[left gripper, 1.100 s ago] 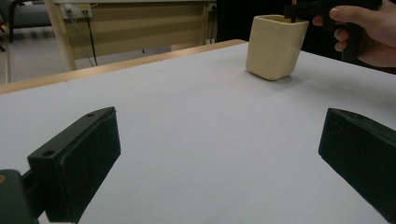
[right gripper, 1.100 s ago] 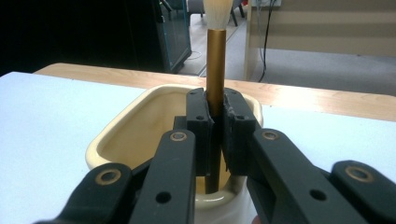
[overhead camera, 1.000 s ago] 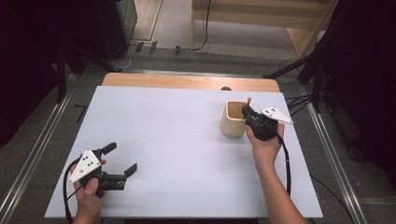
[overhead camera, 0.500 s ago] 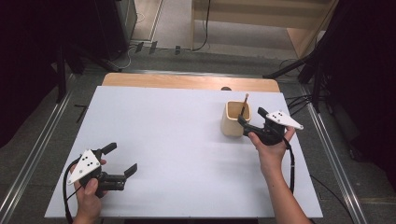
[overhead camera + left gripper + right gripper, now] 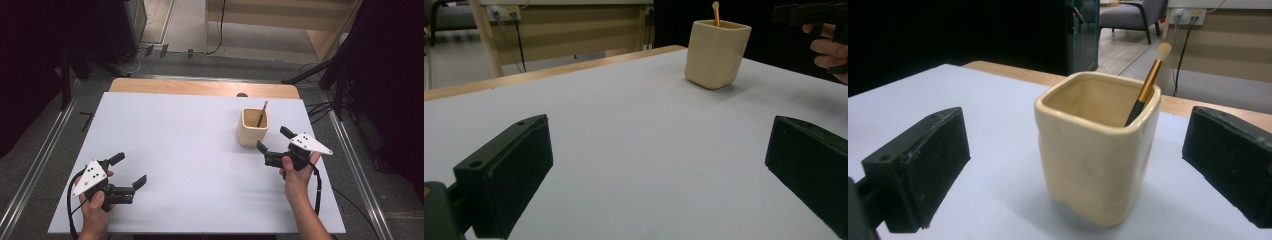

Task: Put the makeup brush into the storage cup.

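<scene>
A cream square cup (image 5: 252,131) stands on the white table (image 5: 190,140) at the right. A thin brush (image 5: 261,114) leans in it, bristles up. My right gripper (image 5: 272,139) hovers just to the near right of the cup. Its jaws have just been opening and now stand wide, touching nothing. In the right gripper view the cup (image 5: 1093,160) and brush (image 5: 1148,85) sit a little ahead of the open jaws. My left gripper (image 5: 130,169) rests open at the table's front left with nothing between its jaws; its view looks across at the cup (image 5: 716,55).
A wooden strip (image 5: 200,87) borders the table's far edge. Metal rails (image 5: 45,150) run along both sides on the floor. Dark stands and cables (image 5: 340,90) crowd the far right.
My right gripper let go of the brush over the cup, opened wide and drew back toward the near right. The brush now leans in the cup. My left gripper stayed put.
</scene>
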